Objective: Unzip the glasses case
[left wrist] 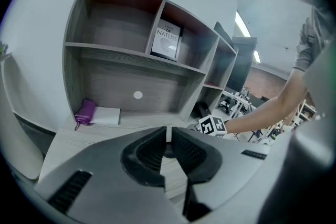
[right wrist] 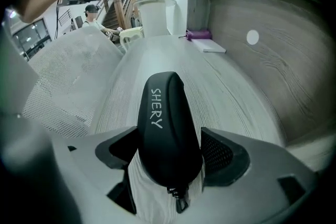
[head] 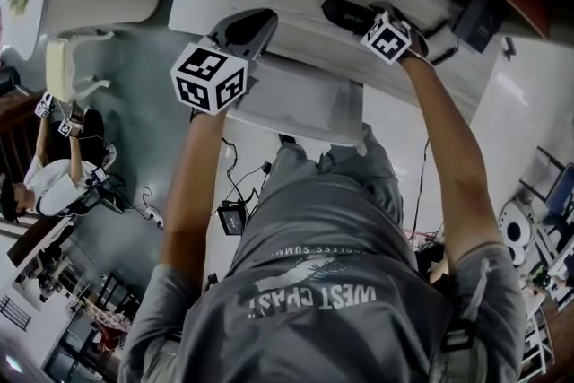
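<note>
A black glasses case [right wrist: 168, 128] marked SHERY lies lengthwise on the pale wooden desk [right wrist: 226, 92]. Its zip pull [right wrist: 178, 199] hangs at the near end. My right gripper [right wrist: 169, 153] points steeply down over that near end, jaws open wide with the case between them. In the head view the case [head: 345, 13] sticks out left of the right gripper [head: 359, 18] and its marker cube. My left gripper [head: 251, 27] hovers over the desk's front edge to the left, apart from the case. In its own view the left gripper [left wrist: 168, 134] is shut with nothing in it.
A wooden shelf unit [left wrist: 131, 50] stands at the back of the desk with a book [left wrist: 168, 39] in it. A purple pouch [left wrist: 84, 112] and a white pad [left wrist: 105, 115] lie beneath. A white mesh chair [right wrist: 68, 81] stands by the desk's front edge. Another person [head: 54, 175] sits far left.
</note>
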